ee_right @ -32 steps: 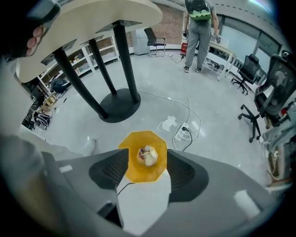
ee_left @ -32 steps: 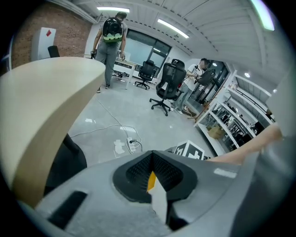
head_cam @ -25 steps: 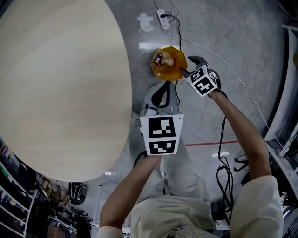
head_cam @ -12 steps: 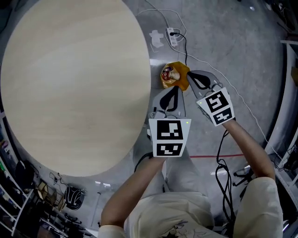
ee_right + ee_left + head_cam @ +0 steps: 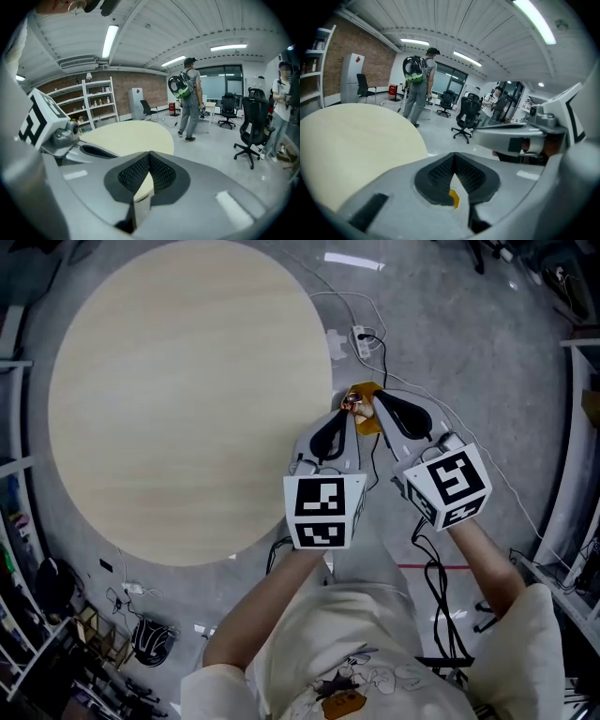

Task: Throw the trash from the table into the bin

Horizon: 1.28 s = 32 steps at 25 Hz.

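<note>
Left tongs [image 5: 453, 159] and right tongs [image 5: 150, 154] are both closed and empty, side by side beside the round surface [image 5: 187, 399]. Trash [image 5: 351, 405] lies in the yellow bin [image 5: 367, 418] on the floor below their tips.

**Strip lights overhead, dim floor below**

From the head view the hall reads dim and grey. The round table [image 5: 187, 399] is the brightest surface, evenly lit with no hard shadow across it. A white reflection [image 5: 354, 259] glints on the polished floor [image 5: 487, 352] past its far edge, and the lower left corner of the frame sinks to near-black. Both gripper views bulge with fisheye distortion inside black corners. Ceiling strip lights [image 5: 534, 21] burn out to white in the left gripper view, and another strip light [image 5: 108, 40] glares in the right. The left gripper [image 5: 453, 157] and right gripper [image 5: 150, 154], close to their lenses, look soft, while the room behind is sharper.
</note>
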Each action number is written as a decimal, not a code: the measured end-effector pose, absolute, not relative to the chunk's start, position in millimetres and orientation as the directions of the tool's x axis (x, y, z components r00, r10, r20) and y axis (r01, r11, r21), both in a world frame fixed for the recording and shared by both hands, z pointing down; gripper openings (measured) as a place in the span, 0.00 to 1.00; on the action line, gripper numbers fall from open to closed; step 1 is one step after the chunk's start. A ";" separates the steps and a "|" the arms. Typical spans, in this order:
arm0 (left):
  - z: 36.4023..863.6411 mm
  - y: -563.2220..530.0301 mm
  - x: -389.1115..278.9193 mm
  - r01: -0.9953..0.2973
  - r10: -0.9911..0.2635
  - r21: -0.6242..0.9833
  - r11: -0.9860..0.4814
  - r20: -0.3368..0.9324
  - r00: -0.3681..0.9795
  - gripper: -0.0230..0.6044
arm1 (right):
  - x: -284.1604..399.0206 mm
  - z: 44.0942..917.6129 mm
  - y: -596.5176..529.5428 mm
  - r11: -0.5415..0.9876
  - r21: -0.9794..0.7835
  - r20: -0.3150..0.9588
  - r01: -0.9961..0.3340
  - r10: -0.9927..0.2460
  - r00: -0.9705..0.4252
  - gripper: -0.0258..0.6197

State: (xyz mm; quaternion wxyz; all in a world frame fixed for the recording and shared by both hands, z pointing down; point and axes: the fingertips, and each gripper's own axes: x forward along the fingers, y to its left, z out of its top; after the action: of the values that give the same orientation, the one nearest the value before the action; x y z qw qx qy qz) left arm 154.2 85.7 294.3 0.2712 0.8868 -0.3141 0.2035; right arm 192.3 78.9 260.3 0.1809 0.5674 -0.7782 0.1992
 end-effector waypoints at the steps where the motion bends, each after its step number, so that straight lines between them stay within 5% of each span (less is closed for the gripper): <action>1: 284.6 82.9 143.5 -0.674 -0.466 0.349 -0.651 0.518 0.717 0.04 | 182.9 245.1 79.5 0.276 -0.107 0.488 -0.955 -0.823 -0.292 0.05; 13: 196.4 128.6 44.1 -0.688 -0.561 0.290 -0.665 0.415 0.717 0.04 | 97.8 155.2 141.0 0.226 -0.128 0.338 -0.966 -0.905 -0.257 0.05; 32: 206.1 169.8 -38.8 -0.693 -0.565 0.323 -0.645 0.410 0.716 0.04 | 22.3 192.6 184.4 0.238 -0.131 0.421 -0.962 -0.865 -0.271 0.05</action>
State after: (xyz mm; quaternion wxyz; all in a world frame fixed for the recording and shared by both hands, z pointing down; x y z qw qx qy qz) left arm -38.8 169.8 206.1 0.2336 0.8964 -0.3509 0.1371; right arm 22.3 184.4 192.6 0.1315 0.5892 -0.7756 0.1845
